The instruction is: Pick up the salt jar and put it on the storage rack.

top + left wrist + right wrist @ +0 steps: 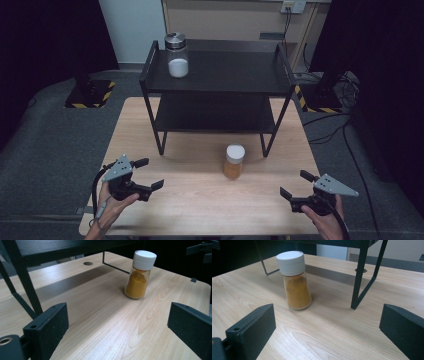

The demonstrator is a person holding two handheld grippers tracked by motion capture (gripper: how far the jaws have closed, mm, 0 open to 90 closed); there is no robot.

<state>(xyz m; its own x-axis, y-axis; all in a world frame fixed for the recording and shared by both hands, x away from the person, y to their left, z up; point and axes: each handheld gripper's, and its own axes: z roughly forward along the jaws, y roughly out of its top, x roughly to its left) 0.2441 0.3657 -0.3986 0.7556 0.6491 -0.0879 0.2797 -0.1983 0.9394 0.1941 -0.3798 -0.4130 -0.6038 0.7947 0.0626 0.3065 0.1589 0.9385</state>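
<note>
Approaching the spice jar (234,161) on the surface (200,200), your left gripper (148,175) and right gripper (292,186) flank it (fingers apart, empty); next, close in squarely.

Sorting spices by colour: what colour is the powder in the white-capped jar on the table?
Orange-yellow; the jar shows it best in the right gripper view.
</note>
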